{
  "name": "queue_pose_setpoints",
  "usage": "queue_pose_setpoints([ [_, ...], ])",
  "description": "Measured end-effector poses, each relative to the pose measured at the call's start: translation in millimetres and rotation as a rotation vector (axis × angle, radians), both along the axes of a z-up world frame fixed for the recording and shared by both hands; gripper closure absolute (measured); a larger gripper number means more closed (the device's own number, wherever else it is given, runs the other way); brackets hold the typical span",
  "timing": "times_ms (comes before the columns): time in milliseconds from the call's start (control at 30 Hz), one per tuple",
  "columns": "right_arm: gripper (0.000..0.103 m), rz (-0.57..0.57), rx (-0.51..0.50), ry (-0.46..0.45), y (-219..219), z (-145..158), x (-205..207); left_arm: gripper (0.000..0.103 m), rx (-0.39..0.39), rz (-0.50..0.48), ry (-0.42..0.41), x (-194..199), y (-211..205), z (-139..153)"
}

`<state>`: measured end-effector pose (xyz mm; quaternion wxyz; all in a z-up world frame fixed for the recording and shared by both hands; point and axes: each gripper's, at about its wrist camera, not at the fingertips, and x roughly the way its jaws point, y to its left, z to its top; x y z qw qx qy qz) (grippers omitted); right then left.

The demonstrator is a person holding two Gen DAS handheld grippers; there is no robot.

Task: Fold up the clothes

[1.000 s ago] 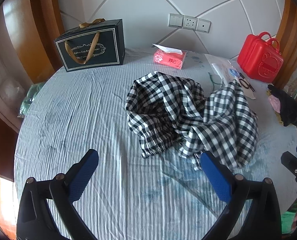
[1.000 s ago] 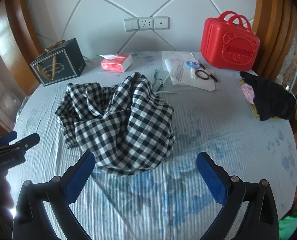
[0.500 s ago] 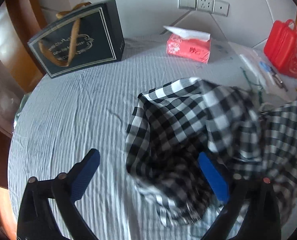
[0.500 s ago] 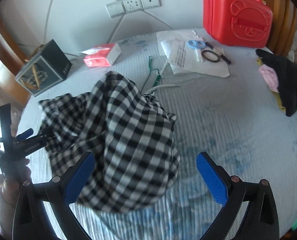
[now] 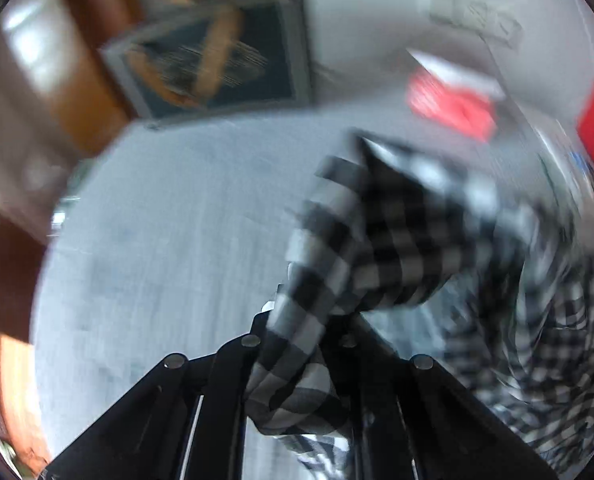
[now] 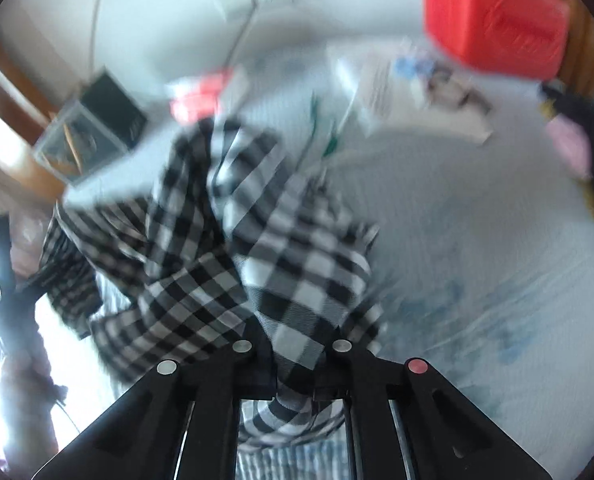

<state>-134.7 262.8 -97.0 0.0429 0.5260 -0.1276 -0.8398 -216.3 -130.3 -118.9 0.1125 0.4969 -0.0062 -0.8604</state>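
Observation:
A black-and-white checked garment (image 5: pixel 397 232) lies bunched on the pale blue bedsheet (image 5: pixel 169 240). My left gripper (image 5: pixel 301 344) is shut on a fold of it, and the cloth hangs down between the black jaws, hiding the pads. In the right wrist view the same checked garment (image 6: pixel 257 232) stretches away to the left, and my right gripper (image 6: pixel 297 352) is shut on another fold. The left gripper and the hand holding it (image 6: pixel 5 280) show at the far left edge there. Both views are motion-blurred.
A dark gift bag (image 5: pixel 217 64) stands at the back left by the wooden bed frame. A red tissue box (image 5: pixel 453 100), a red case (image 6: pixel 493 20), papers with small items (image 6: pixel 409 84) and a dark cloth pile (image 6: pixel 585 144) lie along the back and right.
Both grippers went from open above the sheet to shut on folds of the checked garment. They moved in close, and the cloth now rises toward each camera.

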Motion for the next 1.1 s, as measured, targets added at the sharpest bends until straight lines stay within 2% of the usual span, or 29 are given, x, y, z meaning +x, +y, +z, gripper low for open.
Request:
queue_pose_setpoints([
  [133,0.097,-0.052,0.003,0.136,25.1,55.1,26.2,0.095,-0.024,0.137,0.09,14.0,-51.5,47.1],
  [200,0.094,-0.057,-0.007,0.17,32.6,73.1,36.4,0.094,0.012,0.154,0.075,17.7,-68.7,53.2],
  [233,0.083,-0.062,-0.015,0.157,35.8,70.5,41.2,0.088,0.059,0.141,0.047,19.7,-73.4,52.7],
  [267,0.066,-0.069,-0.022,0.144,39.0,67.8,46.0,0.083,0.102,0.123,0.019,22.5,-75.2,51.8],
  [300,0.056,-0.075,-0.03,0.131,42.3,65.1,50.9,0.071,0.133,0.094,-0.008,26.7,-70.9,50.2],
  [333,0.036,-0.081,-0.037,0.118,45.5,62.3,55.7,0.061,0.157,0.062,-0.025,31.7,-64.0,49.1],
  [367,0.024,-0.093,-0.041,0.11,48.8,59.1,59.4,0.057,0.164,0.028,-0.023,38.6,-51.2,49.1],
  [400,0.021,-0.107,-0.044,0.101,52.0,55.8,63.0,0.05,0.171,-0.006,-0.019,45.6,-38.8,49.7],
  [500,0.018,-0.14,-0.033,0.079,68.4,42.7,80.0,0.041,0.212,-0.113,0.002,62.2,0.2,55.0],
  [633,0.016,-0.192,-0.039,0.044,91.5,26.8,98.3,0.041,0.276,-0.253,-0.013,71.6,56.1,49.0],
  [767,0.016,-0.2,-0.038,0.017,106.6,16.5,111.8,0.041,0.286,-0.27,-0.061,65.8,95.2,27.3],
  [900,0.016,-0.201,-0.043,0.017,119.4,14.2,113.3,0.041,0.377,-0.305,-0.121,63.0,135.4,8.1],
  [1033,0.016,-0.203,-0.049,0.017,136.8,11.9,117.2,0.041,0.454,-0.396,-0.118,90.7,175.7,19.5],
  [1100,0.016,-0.198,-0.051,0.011,144.0,9.3,120.3,0.041,0.453,-0.441,-0.095,107.2,191.8,29.9],
])
